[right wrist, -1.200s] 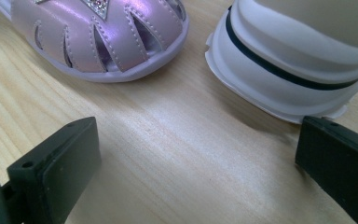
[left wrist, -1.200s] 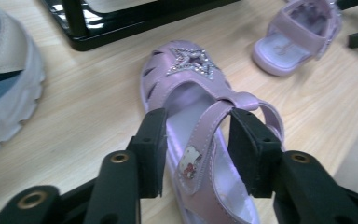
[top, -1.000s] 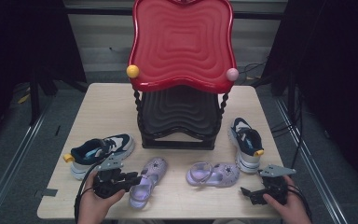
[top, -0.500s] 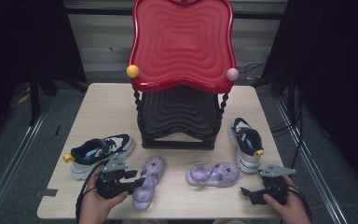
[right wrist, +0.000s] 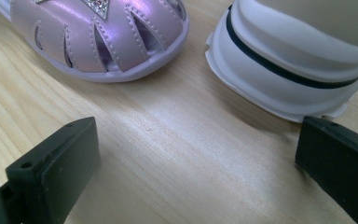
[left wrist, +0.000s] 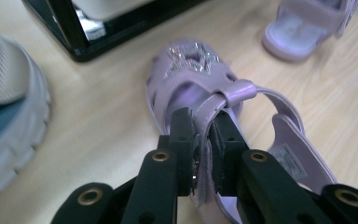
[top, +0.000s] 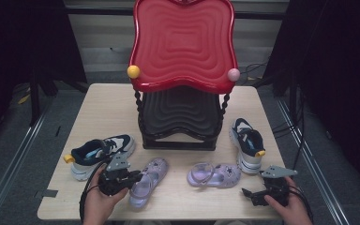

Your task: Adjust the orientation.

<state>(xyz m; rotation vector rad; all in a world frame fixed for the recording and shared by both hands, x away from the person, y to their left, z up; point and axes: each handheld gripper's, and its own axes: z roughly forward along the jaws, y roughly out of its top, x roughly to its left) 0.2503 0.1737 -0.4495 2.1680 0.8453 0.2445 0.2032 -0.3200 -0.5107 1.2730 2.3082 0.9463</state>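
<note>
A lilac sandal [top: 149, 182] lies toe-away at the table's front left. My left gripper [top: 137, 177] is shut on the side strap of the lilac sandal [left wrist: 191, 70]; in the left gripper view the jaws [left wrist: 204, 126] have just been closing, with the strap pinched between them. Its mate, a second lilac sandal [top: 214, 174], lies to the right. My right gripper [top: 246, 192] rests open near the front right corner. Wide apart in the right gripper view [right wrist: 196, 135], its jaws have bare wood between them, below the sandal's toe [right wrist: 98, 32] and a sneaker's white toe [right wrist: 298, 70].
A two-level rack with a red top tray [top: 183, 44] and a black lower tray [top: 180, 112] stands mid-table. A navy and white sneaker [top: 101, 152] lies left of it, and its pair [top: 247, 144] lies on the right. Dark curtains flank the table [top: 108, 108].
The left gripper has nudged a little toward the left sandal and closed on its strap. The sandal has shifted slightly. The right hand and gripper have not moved.
</note>
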